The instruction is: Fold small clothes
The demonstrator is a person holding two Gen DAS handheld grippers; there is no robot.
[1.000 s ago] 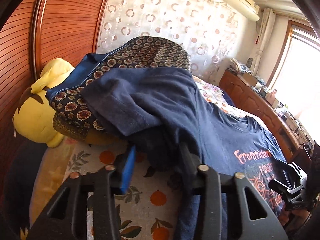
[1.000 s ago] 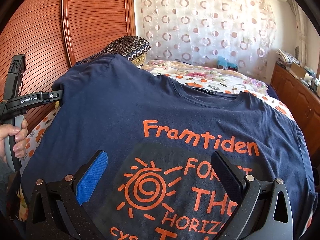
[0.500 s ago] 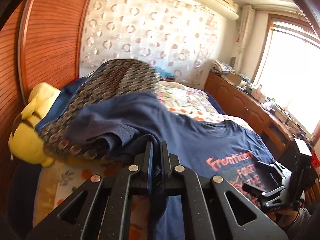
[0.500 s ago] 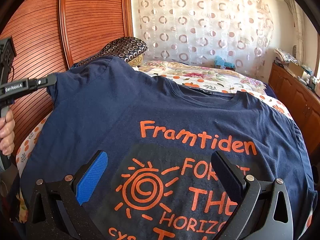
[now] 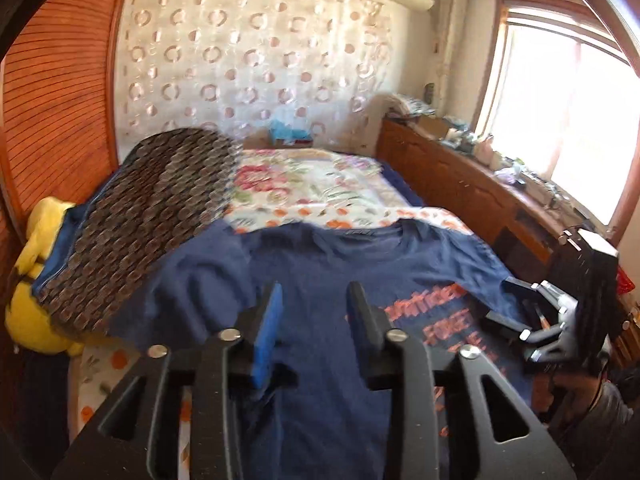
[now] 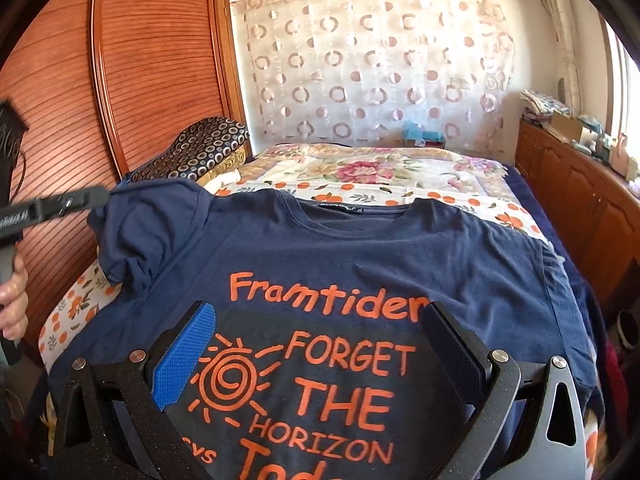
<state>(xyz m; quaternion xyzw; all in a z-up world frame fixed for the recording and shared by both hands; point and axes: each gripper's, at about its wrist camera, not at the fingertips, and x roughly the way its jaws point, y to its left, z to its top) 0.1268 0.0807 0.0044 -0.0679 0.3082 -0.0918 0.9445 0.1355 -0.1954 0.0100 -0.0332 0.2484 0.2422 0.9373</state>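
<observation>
Left tongs [image 5: 314, 308] just opened, dropping the t-shirt [image 6: 360, 248] sleeve.

The left claw [image 5: 312, 320] has just been opening, its jaws now apart with nothing between them. The right claw [image 6: 320, 356] hovers with jaws spread wide, empty.

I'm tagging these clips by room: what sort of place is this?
Most likely a home bedroom: a bed with floral bedding, a patterned pillow, a curtain behind it, and a navy T-shirt spread out for folding.
</observation>
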